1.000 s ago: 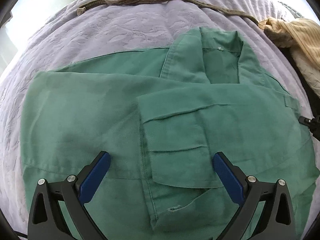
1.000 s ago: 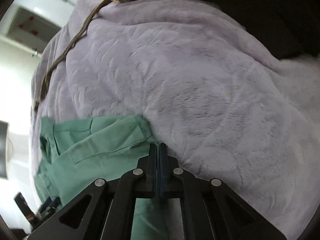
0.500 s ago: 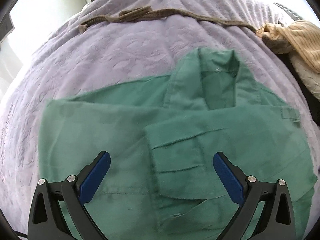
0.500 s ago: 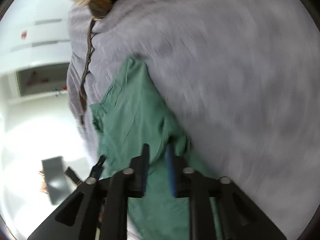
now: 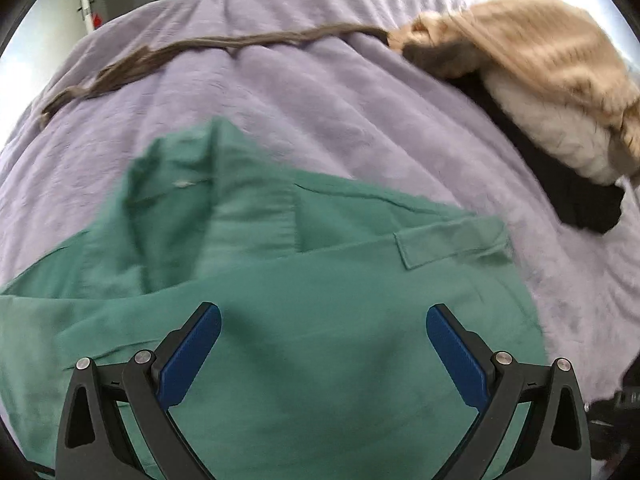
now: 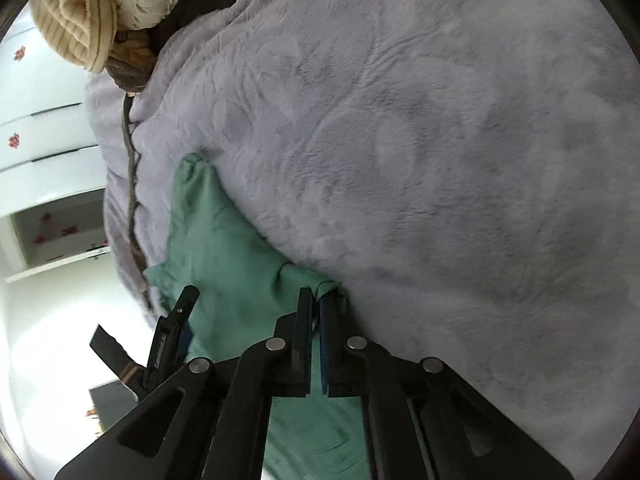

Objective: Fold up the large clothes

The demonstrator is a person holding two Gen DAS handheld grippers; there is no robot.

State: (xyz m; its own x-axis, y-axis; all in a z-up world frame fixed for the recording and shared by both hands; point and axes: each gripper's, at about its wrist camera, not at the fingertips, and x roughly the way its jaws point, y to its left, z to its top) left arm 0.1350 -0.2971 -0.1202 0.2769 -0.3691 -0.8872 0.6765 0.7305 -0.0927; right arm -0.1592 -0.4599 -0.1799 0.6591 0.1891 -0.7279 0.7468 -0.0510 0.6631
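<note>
1. The green cotton work shirt (image 5: 320,320) lies on a lilac plush bedspread (image 5: 280,100) that covers the bed, with its collar (image 5: 180,184) at the far end from the left camera and a buttoned shoulder tab (image 5: 448,244) near its right edge.
2. The right hand-held gripper (image 6: 316,308) is clamped together on a bunched green edge of the shirt (image 6: 240,264), at the border where cloth meets bedspread.
3. The left hand-held gripper (image 5: 320,344) hangs above the shirt body with its blue pads (image 5: 188,356) wide apart and nothing between them.
4. The step in hand looks like carrying the right side of the shirt over toward the middle. To do it well, lift the pinched edge only just clear of the bedspread, move it in one straight sweep parallel to the collar line, and lay it down flat before letting go.
5. The left hand-held gripper would help most by pressing or pinning the shirt body near the intended crease, so the lower layer does not drag along.
6. The plush nap is likely to grip the cotton, so a low drag risks wrinkles.
7. The shirt's long axis runs from the collar toward the left camera, hem end out of view below; the collar points toward a long brown knitted strap (image 5: 180,52) lying across the far bedspread.
8. A beige ribbed knit garment (image 5: 532,52) is heaped at the far right, well apart from the shirt.
</note>
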